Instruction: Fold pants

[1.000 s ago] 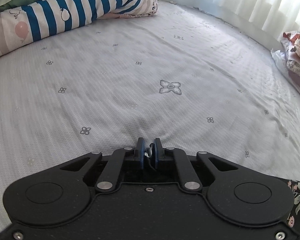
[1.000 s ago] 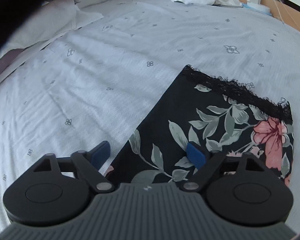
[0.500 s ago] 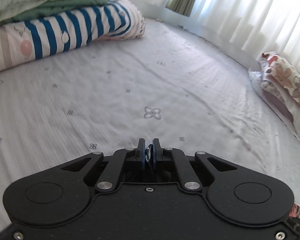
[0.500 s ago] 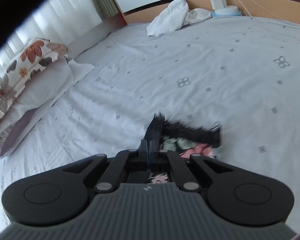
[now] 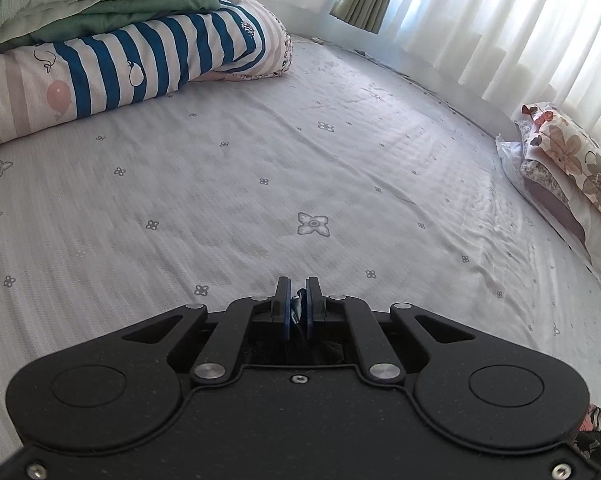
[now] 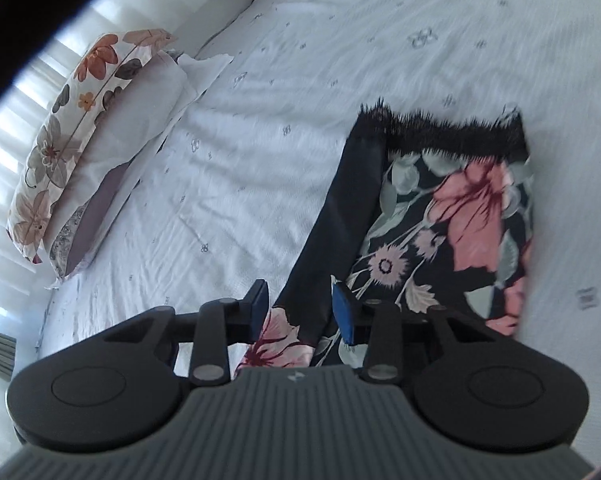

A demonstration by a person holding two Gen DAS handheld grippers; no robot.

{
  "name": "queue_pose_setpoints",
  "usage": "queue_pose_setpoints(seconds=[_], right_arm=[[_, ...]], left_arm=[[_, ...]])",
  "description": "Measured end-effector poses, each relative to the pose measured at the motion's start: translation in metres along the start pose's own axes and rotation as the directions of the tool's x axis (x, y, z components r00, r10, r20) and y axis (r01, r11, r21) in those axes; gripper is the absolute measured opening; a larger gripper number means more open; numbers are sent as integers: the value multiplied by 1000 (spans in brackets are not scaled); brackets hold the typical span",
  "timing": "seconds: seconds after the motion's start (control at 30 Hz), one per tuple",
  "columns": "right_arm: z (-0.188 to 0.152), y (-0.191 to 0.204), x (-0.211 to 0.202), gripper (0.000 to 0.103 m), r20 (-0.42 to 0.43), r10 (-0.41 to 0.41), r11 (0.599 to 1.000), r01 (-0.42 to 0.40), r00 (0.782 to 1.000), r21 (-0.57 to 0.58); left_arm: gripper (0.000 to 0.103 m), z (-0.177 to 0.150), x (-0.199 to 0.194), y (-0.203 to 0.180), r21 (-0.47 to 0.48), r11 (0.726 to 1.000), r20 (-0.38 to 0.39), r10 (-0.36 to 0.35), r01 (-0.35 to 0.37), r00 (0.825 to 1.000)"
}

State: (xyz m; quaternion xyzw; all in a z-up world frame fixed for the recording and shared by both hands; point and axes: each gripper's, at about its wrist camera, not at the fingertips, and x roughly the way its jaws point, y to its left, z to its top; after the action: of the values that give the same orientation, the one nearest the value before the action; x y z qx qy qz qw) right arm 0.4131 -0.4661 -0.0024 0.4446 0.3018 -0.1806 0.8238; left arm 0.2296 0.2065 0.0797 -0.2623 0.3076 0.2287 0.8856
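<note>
The pants (image 6: 440,216) are black with pink flowers, grey leaves and a black lace hem, and lie doubled over on the bed in the right wrist view. My right gripper (image 6: 300,304) hovers at their near edge. Its jaws are opening, and a dark fold of the cloth runs between the blue pads (image 6: 342,312) without being pressed. My left gripper (image 5: 297,300) is shut, with a thin bit of dark cloth pinched between its pads. A corner of the pants (image 5: 596,432) shows at the lower right of that view, behind the gripper body.
The bed sheet (image 5: 260,184) is pale grey with small flower prints. A striped quilt roll (image 5: 140,64) under green bedding lies at the far left. A floral pillow (image 5: 572,160) (image 6: 72,128) rests by the curtained window (image 5: 500,12).
My right gripper shut on the pants' edge, carried it over, and now its jaws stand apart again. My left gripper rose a little and stays shut.
</note>
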Motion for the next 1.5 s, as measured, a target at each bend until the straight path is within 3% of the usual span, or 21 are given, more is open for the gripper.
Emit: queue_pose_setpoints(seconds=[0.17,0.2,0.27,0.3,0.4,0.5,0.67,0.7,0.83,0.9,1.1,1.27,1.37,1.4,1.5], right_arm=[[-16,-15,20,40,22,115,993,-116,993,36],[-16,-16,20,49,14,95,993,-95,995,64],[-18,-17,17,34,-8,64,994,-63,998,91],[-25,-18,6,33,-76,23,994,-15,997,108],[-38,-18,-6,38,-124,70,995,-60,990,81],[-73,-18,-18,48,-232,193,978,-169,953,121],[-110,-10,-15,46,-310,343,935,-290,887,206],[-113,-6,-13,45,-313,350,933,-299,883,200],[-119,7,-4,45,-296,307,950,-276,904,143],[-117,14,2,44,-209,299,954,-282,931,105],[-88,4,20,32,-20,245,960,-240,969,142],[-56,-10,35,26,92,162,962,-178,983,207],[-36,-21,43,15,132,105,961,-135,986,240],[-29,-25,44,5,133,83,963,-114,988,243],[-18,-23,40,3,155,73,967,-108,985,231]], left_arm=[[7,2,10,-2,21,1000,16,3,-3,1000],[7,3,12,-1,18,1000,15,3,-3,1000],[7,3,16,-1,18,1000,12,6,-6,1000],[7,3,18,-1,20,1000,11,9,-9,1000],[7,4,24,1,13,1000,5,11,-11,1000],[7,5,26,3,-5,1000,2,6,-6,1000],[7,9,22,4,-20,1000,-8,-10,10,1000],[7,9,21,5,-24,1000,-6,-13,13,1000],[7,10,18,4,-25,1000,0,-15,15,1000],[7,11,17,4,-24,1000,1,-16,16,1000],[7,10,16,6,-22,1000,6,-11,11,1000],[7,8,18,7,-11,1000,11,1,-1,1000],[7,7,21,7,-6,1000,7,7,-7,1000],[7,7,22,6,-5,1000,6,10,-10,1000],[7,6,24,5,-9,1000,-7,-5,5,1000]])
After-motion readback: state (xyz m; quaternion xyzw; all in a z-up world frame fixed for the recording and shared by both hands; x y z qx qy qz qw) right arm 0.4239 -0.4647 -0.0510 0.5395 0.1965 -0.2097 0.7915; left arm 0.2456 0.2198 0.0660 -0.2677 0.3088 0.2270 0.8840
